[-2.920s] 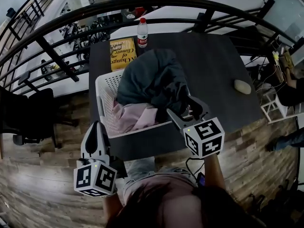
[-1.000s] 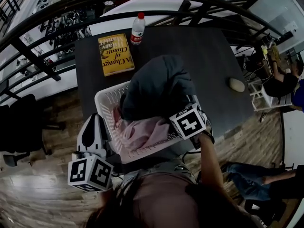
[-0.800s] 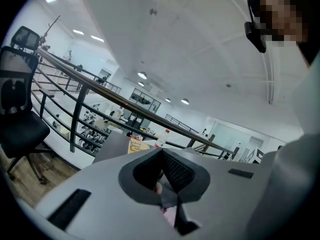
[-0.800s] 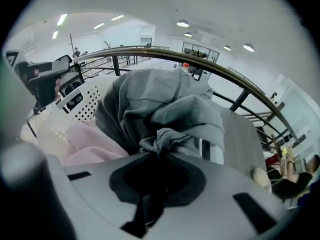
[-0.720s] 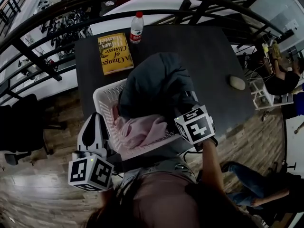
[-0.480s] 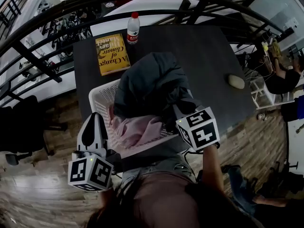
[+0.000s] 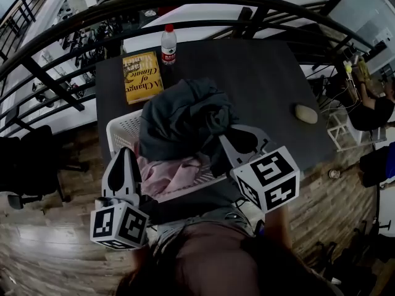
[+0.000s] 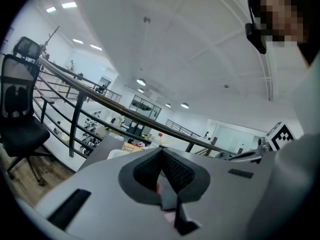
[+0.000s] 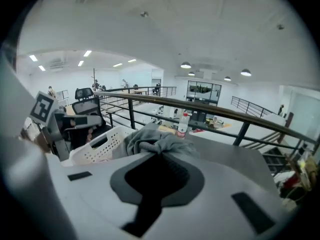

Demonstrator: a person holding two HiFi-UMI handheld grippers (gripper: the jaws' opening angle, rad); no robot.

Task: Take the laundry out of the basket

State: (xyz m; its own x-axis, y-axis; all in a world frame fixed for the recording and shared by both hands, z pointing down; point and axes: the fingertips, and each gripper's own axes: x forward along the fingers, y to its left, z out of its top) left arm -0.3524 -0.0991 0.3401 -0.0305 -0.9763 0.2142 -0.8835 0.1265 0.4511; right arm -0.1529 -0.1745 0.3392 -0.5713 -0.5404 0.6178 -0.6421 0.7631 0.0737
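The white laundry basket sits at the near left part of the dark table, close to the near edge where the person stands. A dark grey garment is heaped above its rim, with a pink garment under it toward the near side. The right gripper is closed on a fold of the dark grey garment at the heap's right side. The left gripper, jaws together, hovers by the basket's near left corner. Beyond the basket lie a yellow book and, just behind it, an upright bottle at the far edge, where a black railing curves past. To the right the tabletop lies open out to a pale oval object near the right edge.
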